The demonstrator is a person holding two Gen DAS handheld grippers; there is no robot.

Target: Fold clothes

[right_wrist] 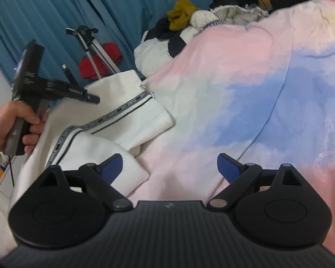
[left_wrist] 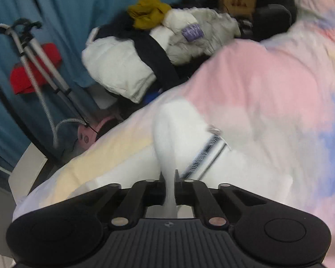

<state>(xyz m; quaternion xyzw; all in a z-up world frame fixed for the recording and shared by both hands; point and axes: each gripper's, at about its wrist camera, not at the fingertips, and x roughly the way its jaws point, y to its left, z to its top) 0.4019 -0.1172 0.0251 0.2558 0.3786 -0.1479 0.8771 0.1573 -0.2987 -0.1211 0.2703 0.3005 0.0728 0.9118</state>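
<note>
Left tool (left_wrist: 169,176) pinching white garment (right_wrist: 127,114) edge, bedspread (right_wrist: 245,89) bare rightward

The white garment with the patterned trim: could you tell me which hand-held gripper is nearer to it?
Left. The left hand-held gripper is shut on a fold of the white garment; the right hand-held gripper hovers open just beside it, over the pastel bedspread.

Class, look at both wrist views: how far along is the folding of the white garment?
Done: the white garment with the patterned trim already lies partly doubled over on the pastel bedspread.
In hand: the left gripper is shut on a pinch of its white fabric; the right gripper hangs open, holding nothing.
Left: finishing this fold, then the heap of clothes behind, which looks unfolded.
</note>
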